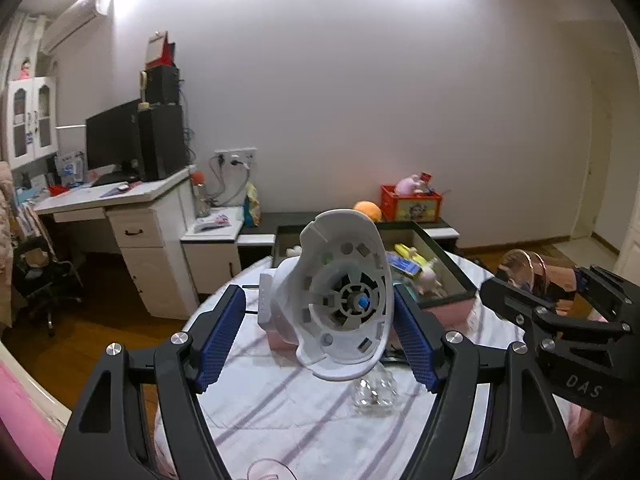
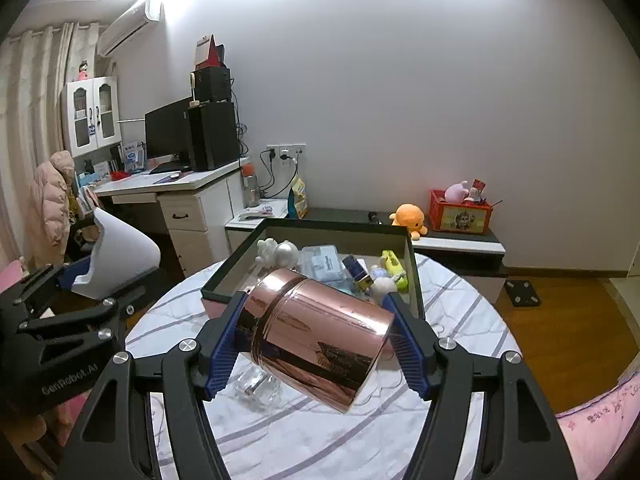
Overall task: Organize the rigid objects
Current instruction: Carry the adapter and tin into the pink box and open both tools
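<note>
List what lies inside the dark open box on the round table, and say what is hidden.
The box holds white figurines, a clear case, a dark blue box and a yellow toy. The copper canister, gripped in the right gripper, covers its near part.

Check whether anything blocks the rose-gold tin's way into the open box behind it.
Nothing visible stands between them. The rose-gold tin, clamped in the right gripper, hangs above the table in front of the box. The box already holds toys and small packs.
</note>
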{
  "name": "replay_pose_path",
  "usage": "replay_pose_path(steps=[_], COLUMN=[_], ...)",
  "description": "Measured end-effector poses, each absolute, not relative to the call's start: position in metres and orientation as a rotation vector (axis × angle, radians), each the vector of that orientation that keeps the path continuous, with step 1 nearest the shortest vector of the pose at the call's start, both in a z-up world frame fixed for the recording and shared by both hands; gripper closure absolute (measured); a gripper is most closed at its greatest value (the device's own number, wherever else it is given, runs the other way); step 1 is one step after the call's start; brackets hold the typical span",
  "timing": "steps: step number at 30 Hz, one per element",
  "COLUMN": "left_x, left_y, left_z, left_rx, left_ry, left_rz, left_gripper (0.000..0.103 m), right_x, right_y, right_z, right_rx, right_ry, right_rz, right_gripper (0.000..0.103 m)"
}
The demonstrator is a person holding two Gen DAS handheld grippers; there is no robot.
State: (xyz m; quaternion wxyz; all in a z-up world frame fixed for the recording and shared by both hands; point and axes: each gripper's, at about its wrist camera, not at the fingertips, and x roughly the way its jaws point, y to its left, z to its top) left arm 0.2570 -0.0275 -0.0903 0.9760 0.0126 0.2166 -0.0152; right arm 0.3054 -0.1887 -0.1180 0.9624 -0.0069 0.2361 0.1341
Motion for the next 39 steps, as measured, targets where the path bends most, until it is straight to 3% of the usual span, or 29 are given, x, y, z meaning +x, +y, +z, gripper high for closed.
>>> replay_pose_path(steps=[15,29,39], left_x=[0.338,0.459,0.481], left_y=[-0.031,-0.029,-0.031], left_z=[-0.091,-0.141,-0.179], left_rx=[0.057,0.049,0.07], left_ry=[0.393,0.588,0.687], left_rz=[0.053,0.012,0.018], left_gripper=[0.028,0.028,0.028], right_x=[0.375,0.478,0.498], right_y=[-0.182,-0.173,-0.172], right_z=[-0.13,-0.169,-0.204], right_rx=[-0.042,-0.038,-0.039], right_ry=[0.497,0.646,0.758], right_rz=[0.282,0.291,0.292], right_gripper=[0.034,0.034,0.034])
